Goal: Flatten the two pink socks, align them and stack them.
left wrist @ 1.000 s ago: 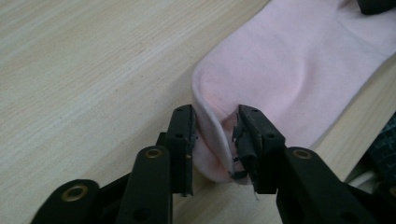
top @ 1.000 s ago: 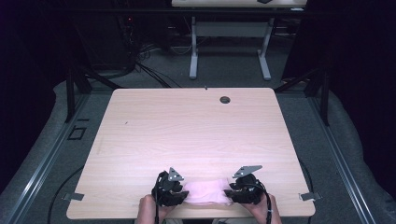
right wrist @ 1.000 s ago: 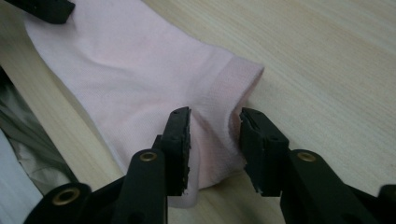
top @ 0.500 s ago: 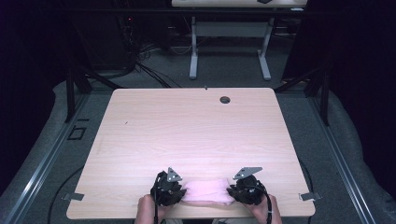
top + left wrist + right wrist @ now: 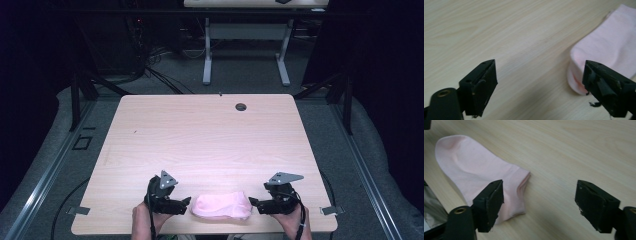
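Pink and soft, the sock lies flat on the wooden table, right at the near edge, roughly midway along that edge. It stretches sideways, a rounded end pointing toward the left gripper and its other end toward the right gripper. Nothing is gripping the sock; it rests free on the wood.

Left gripper first: it sits just beside the sock's left end, jaws spread wide. In the left gripper view the sock lies off to one side, its rounded end reaching just past one black jaw, while bare wood shows between the two jaws of the left gripper. Whether that jaw touches the fabric, I cannot tell.

Over on the other end, the right gripper is also just beside the sock, jaws likewise wide apart. In the right gripper view the sock shows its folded cuff edge, which lies partly between the jaws of the right gripper, close to one of them; the other jaw stands over bare table, well apart from the fabric.

Farther out from the sock, near the table's far edge, sits a small dark round cable hole.
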Action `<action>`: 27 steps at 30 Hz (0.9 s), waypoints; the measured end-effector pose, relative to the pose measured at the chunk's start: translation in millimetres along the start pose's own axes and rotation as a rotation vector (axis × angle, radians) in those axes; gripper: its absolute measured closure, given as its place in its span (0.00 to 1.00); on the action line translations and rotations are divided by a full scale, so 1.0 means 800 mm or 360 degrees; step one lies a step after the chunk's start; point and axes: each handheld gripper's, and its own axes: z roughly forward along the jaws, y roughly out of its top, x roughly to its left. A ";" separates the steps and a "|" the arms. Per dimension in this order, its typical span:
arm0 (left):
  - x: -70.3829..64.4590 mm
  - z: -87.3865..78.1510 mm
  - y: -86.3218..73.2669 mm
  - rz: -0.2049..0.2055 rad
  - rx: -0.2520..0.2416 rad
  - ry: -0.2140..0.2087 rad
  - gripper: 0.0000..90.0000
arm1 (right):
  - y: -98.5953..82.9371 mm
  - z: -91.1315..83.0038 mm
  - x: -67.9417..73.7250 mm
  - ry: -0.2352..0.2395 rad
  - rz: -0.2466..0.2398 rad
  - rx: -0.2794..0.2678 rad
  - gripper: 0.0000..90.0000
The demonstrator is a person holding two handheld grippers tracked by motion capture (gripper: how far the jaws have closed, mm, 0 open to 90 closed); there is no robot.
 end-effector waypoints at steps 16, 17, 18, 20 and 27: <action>0.095 -0.010 -0.042 -0.0252 -0.0010 0.0255 0.00 | -0.031 -0.021 -0.081 -0.0338 0.0191 -0.0067 0.00; 0.100 -0.006 -0.047 -0.0266 0.0000 0.0264 0.00 | -0.031 -0.021 -0.081 -0.0338 0.0191 -0.0067 0.00; 0.105 0.000 -0.053 -0.0286 0.0015 0.0266 0.00 | -0.035 -0.018 -0.086 -0.0349 0.0220 -0.0070 0.00; 0.114 0.008 -0.061 -0.0311 0.0032 0.0286 0.00 | -0.041 -0.012 -0.097 -0.0371 0.0241 -0.0045 0.00; 0.134 0.023 -0.079 -0.0379 -0.0011 0.0324 0.00 | -0.060 0.004 -0.125 -0.0424 0.0297 -0.0009 0.00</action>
